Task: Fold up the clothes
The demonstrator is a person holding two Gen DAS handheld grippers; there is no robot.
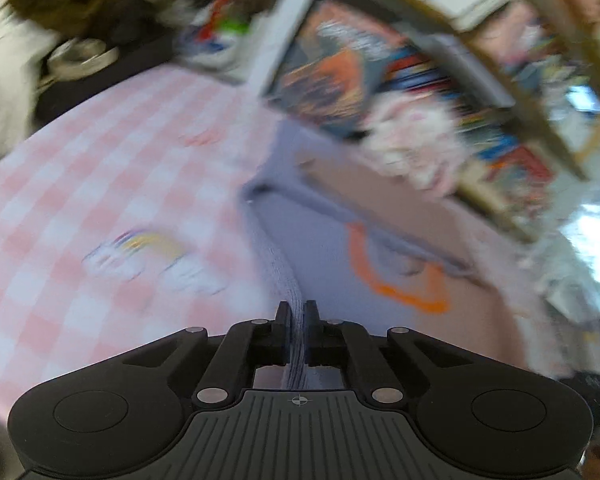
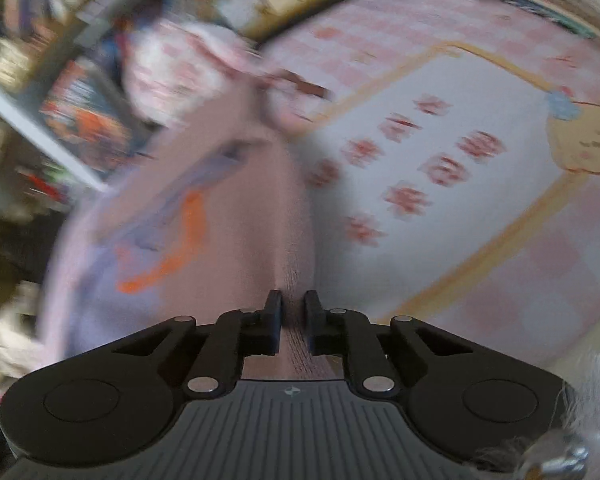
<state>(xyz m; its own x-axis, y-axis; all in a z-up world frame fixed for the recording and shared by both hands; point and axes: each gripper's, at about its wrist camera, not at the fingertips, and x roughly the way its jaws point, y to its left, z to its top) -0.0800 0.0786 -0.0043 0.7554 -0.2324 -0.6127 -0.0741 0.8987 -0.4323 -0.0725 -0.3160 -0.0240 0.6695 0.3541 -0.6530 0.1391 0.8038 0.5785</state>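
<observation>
A garment in lavender and dusty pink (image 1: 332, 240) with an orange printed mark (image 1: 400, 288) lies on a pink-and-white checked cover (image 1: 80, 168). My left gripper (image 1: 297, 312) is shut on a lavender fold of it that runs up between the two fingers. In the right wrist view the same garment (image 2: 236, 216) stretches away from me, its orange mark (image 2: 168, 256) to the left. My right gripper (image 2: 292, 302) is shut on a pink fold of the cloth. Both views are blurred.
A shelf of books and boxes (image 1: 440, 72) stands behind the cover. A white cloth with red marks and a cartoon figure (image 2: 440, 152) lies right of the garment. A person in light clothes (image 1: 4, 80) is at the far left. A pink-patterned bundle (image 2: 172, 68) lies beyond.
</observation>
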